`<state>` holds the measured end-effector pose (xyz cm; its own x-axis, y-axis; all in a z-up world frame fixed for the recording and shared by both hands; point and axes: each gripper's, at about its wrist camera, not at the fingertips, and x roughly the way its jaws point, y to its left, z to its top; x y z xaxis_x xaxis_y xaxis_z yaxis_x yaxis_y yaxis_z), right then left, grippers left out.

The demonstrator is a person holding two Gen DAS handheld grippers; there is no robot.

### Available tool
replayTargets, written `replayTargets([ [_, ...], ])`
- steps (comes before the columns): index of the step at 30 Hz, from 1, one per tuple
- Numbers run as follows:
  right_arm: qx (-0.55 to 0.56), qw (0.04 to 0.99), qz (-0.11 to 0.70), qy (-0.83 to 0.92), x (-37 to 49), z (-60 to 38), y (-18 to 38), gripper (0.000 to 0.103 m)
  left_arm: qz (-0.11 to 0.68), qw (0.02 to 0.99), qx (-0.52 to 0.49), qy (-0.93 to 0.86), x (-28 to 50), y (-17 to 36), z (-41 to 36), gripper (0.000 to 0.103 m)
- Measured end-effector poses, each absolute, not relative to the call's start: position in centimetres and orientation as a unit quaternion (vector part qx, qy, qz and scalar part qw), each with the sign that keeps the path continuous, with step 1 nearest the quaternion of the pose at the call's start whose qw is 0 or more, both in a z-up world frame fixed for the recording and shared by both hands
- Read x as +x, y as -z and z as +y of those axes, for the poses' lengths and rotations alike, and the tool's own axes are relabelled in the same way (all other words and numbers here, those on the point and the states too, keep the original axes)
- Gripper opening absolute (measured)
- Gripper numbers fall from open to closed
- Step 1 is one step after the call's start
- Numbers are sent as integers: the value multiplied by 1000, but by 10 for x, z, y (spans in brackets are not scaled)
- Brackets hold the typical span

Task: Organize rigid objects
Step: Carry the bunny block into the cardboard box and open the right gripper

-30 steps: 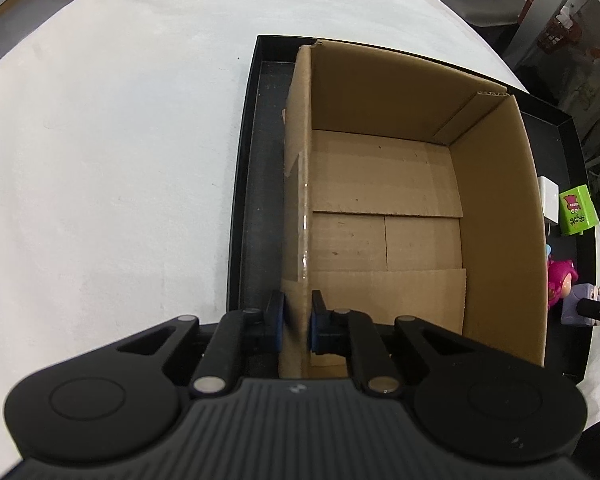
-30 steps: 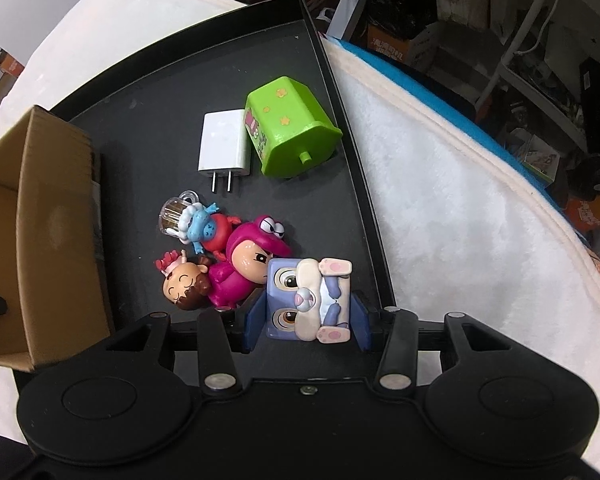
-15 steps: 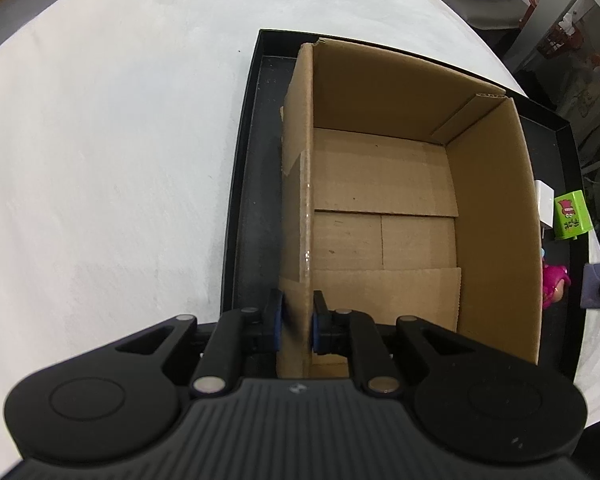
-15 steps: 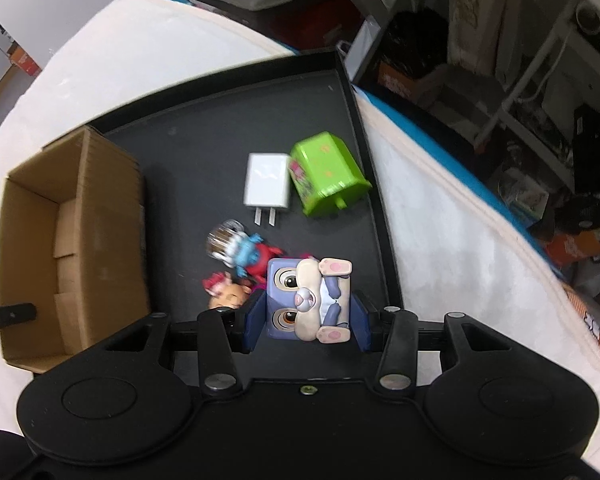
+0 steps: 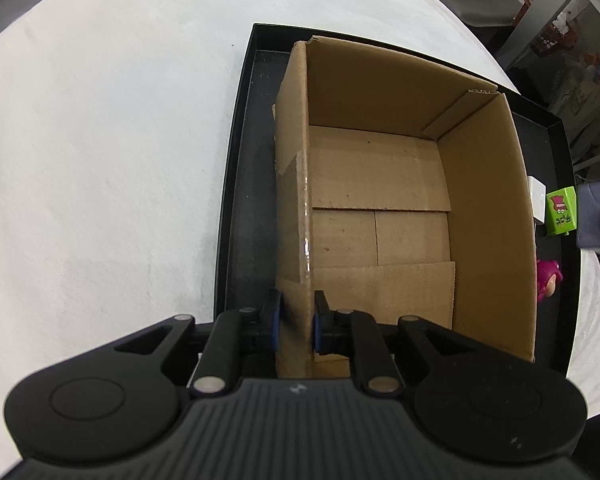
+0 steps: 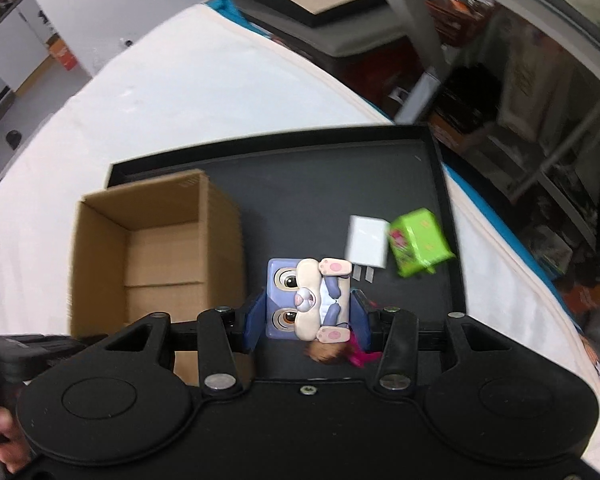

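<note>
right gripper [image 6: 306, 316] clamped on bunny cube toy [image 6: 306, 298], lying sideways, feet pointing right, left gripper [image 5: 296, 320] pinching cardboard box [image 5: 484, 216] wall

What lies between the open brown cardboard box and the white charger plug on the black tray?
In the right wrist view, only bare black tray floor lies between the open brown cardboard box and the white charger plug.

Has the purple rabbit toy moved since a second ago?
Yes. The right gripper, shut on the purple rabbit toy, has lifted it off the black tray away from the other figures, toward the cardboard box.
</note>
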<state>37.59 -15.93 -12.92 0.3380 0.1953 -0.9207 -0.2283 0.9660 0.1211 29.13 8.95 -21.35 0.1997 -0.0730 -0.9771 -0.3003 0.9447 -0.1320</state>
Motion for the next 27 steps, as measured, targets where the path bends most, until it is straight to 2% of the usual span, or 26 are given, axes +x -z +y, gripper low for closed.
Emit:
replayTargets([
  [17,-39,813,548,-194,380,-71,120,44,628,760,-156,-66,291,214,97,15],
  [27,-28,797,564,-216,388,-36,138,44,629,752,-186,-64,290,217,108,15],
])
